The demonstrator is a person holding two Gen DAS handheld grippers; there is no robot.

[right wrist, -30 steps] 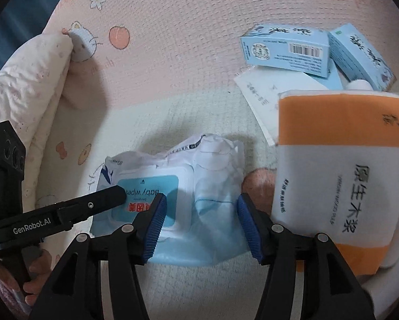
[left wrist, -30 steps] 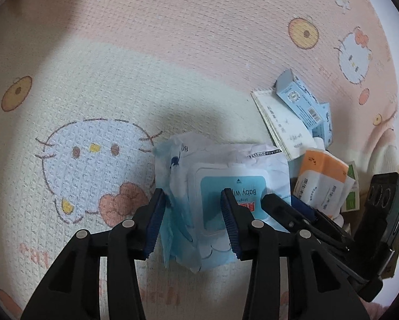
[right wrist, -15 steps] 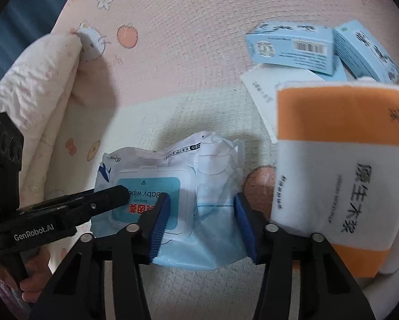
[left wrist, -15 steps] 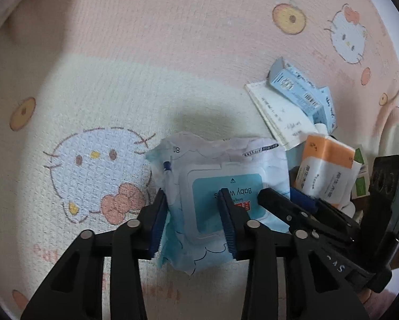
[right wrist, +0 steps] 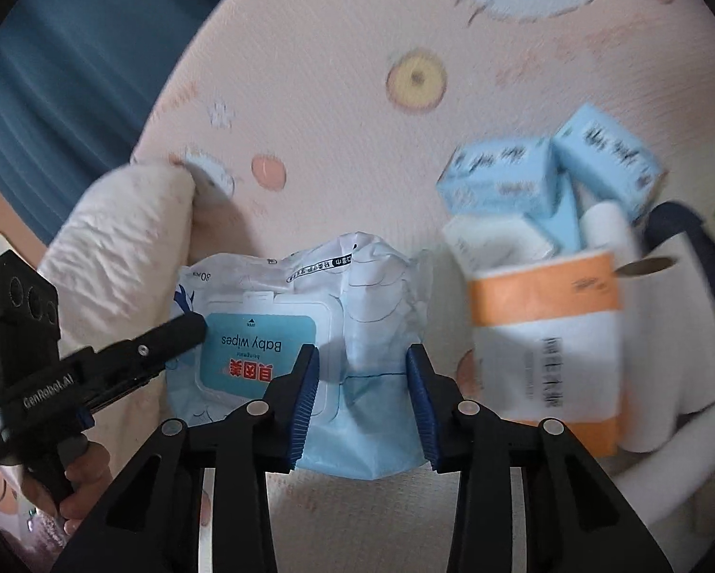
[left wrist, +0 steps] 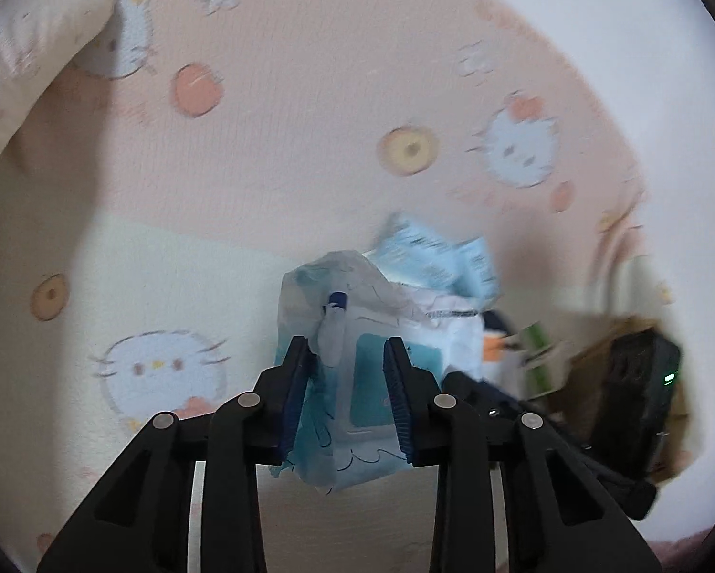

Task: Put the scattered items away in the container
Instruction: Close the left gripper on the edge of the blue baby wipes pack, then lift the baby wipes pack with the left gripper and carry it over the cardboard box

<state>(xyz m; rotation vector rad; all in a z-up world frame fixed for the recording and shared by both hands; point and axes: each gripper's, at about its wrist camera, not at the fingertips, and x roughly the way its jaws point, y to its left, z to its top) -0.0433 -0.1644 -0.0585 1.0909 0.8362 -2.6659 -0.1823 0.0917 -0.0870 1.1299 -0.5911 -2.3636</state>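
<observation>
Baby wipes pack (right wrist: 305,348) held above Hello Kitty blanket (left wrist: 310,119), pinched at one end by left gripper (left wrist: 348,389), other end by right gripper (right wrist: 362,396). Orange tissue pack (right wrist: 548,348) and blue boxes (right wrist: 500,181) just beside.

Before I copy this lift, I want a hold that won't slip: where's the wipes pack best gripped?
Across the soft film ends, from the near edge, as the left gripper and right gripper do. The wipes pack is floppy, and its stiff lid looks too flat to pinch.
</observation>
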